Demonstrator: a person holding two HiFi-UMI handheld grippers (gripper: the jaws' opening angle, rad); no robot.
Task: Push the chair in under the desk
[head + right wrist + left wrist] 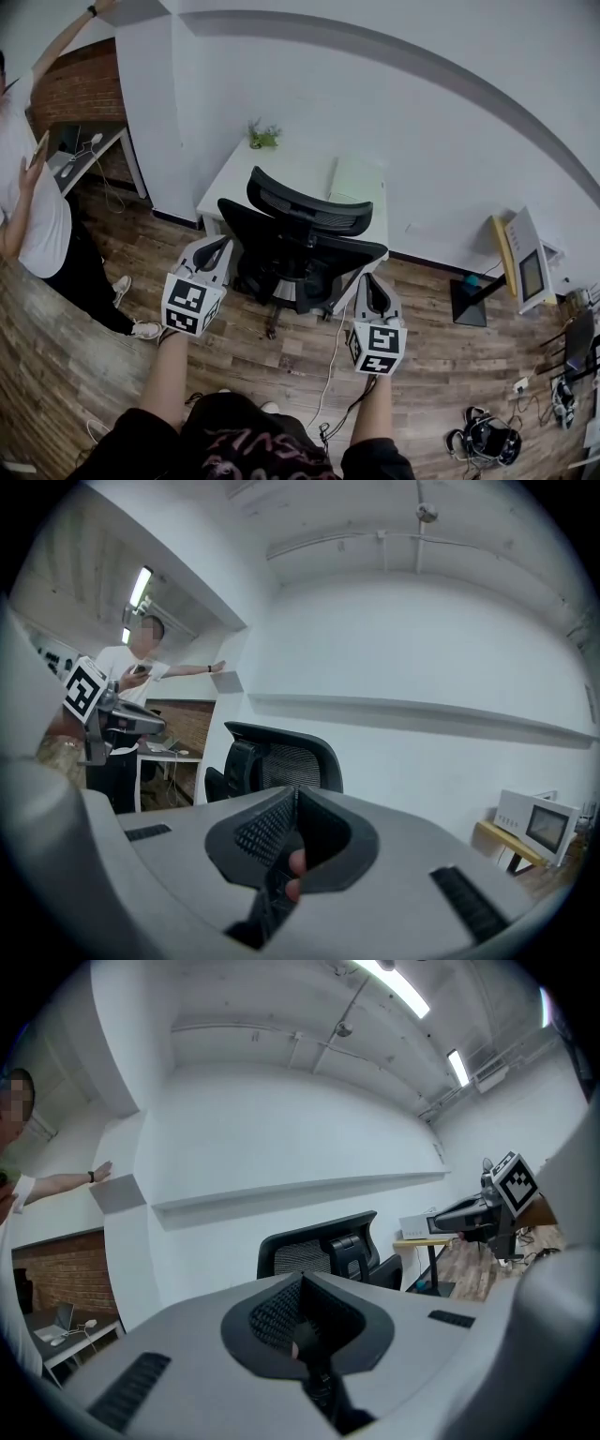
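As left tool (pixel 218 249) points level, right tool (pixel 373 281) matches.

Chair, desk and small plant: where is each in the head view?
chair (pixel 309 212), head view, on the dark headrest.
desk (pixel 295 159), head view, on the bare white top.
plant (pixel 263 137), head view, on its green leaves.

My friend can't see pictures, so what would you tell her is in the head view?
A black chair stands in front of a white desk. The left gripper and right gripper, both shut, point toward it, one at each side. A person stands at the left on the wood floor.
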